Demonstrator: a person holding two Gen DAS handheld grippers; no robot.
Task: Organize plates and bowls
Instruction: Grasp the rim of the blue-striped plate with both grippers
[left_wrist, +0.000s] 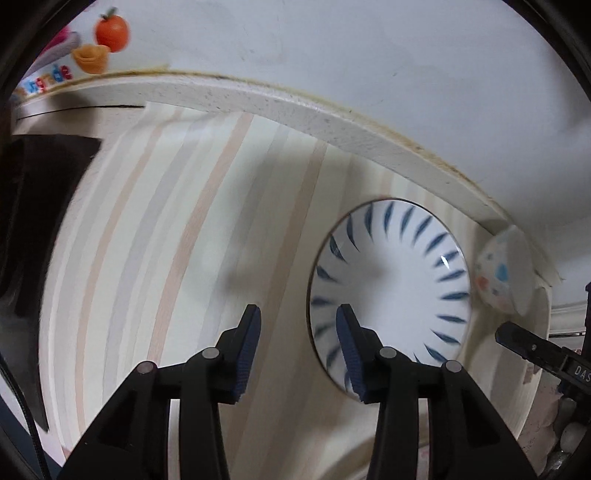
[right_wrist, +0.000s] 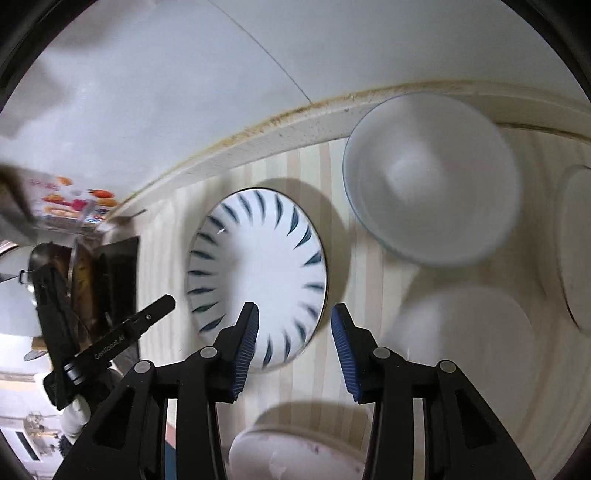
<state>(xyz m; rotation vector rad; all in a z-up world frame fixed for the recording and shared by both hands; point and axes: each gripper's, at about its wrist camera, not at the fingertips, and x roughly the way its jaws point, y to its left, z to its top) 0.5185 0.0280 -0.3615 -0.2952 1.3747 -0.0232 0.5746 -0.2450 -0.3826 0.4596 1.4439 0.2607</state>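
Blue-streaked plate (right_wrist: 258, 273) was left flat on the striped worktop (left_wrist: 184, 221), presumably set down as a stacking base. Both left gripper (left_wrist: 297, 347) and right gripper (right_wrist: 293, 347) jaws were parted, nothing held (bowls nearby).

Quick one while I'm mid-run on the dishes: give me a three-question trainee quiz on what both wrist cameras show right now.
1. True or false: the left gripper is clamped on the blue-streaked plate.
2. Multiple choice: in the right wrist view, what sits to the upper right of the blue-streaked plate? A) a red pot B) a plain white bowl C) a fork
3. Fill in: the small speckled bowl lies ___ the plate's right edge in the left wrist view.

Key: 1. False, its jaws stand open with nothing between them, as do the right gripper's. 2. B. 3. Beside; whether it touches is too blurred to tell.
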